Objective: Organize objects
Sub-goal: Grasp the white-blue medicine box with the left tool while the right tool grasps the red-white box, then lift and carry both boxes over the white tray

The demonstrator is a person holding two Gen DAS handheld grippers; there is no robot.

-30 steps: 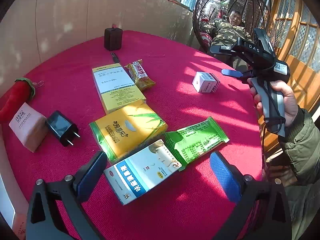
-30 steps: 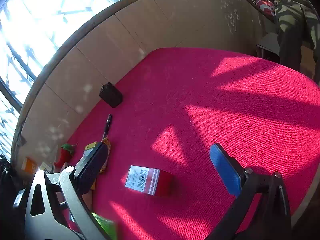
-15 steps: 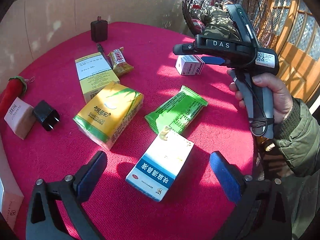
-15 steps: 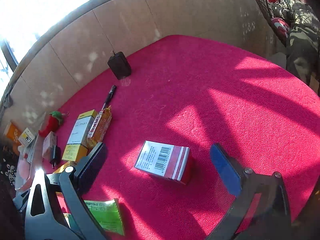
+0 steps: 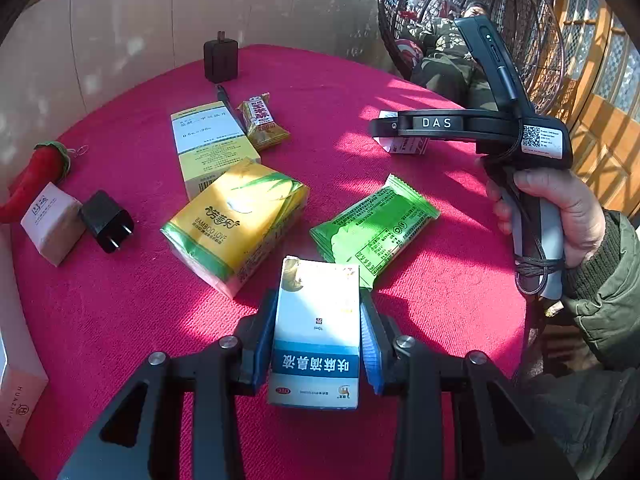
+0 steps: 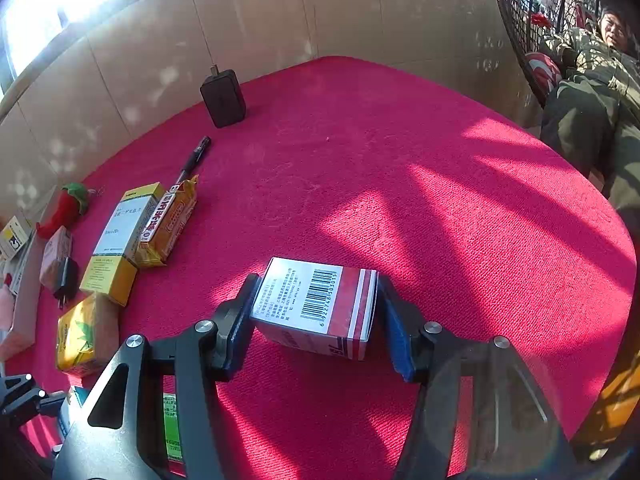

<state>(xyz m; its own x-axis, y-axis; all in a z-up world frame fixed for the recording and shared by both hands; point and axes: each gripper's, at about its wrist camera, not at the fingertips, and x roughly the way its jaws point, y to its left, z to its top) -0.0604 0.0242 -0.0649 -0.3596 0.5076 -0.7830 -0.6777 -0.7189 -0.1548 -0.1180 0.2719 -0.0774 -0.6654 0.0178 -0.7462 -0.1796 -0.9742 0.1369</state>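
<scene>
My left gripper (image 5: 316, 344) is shut on a blue and white medicine box (image 5: 316, 332) at the near edge of the red table (image 5: 340, 76). My right gripper (image 6: 316, 320) is shut on a small red and white box with a barcode (image 6: 316, 304) that rests on the table. The right gripper also shows in the left wrist view (image 5: 384, 128), held by a hand, with the small box (image 5: 404, 146) mostly hidden behind it.
A yellow tissue pack (image 5: 236, 220), a green packet (image 5: 376, 228), a yellow and white box (image 5: 208, 144), a snack bar (image 5: 262, 120), a pen (image 6: 194, 156), two black chargers (image 5: 220, 60) (image 5: 106, 220), a pink box (image 5: 50, 222) and a red chili toy (image 5: 34, 176) lie around. A person sits in a hanging chair (image 6: 592, 64).
Both grippers moved forward and closed: the left on the blue and white box, the right on the small red and white box. Both were open before.
</scene>
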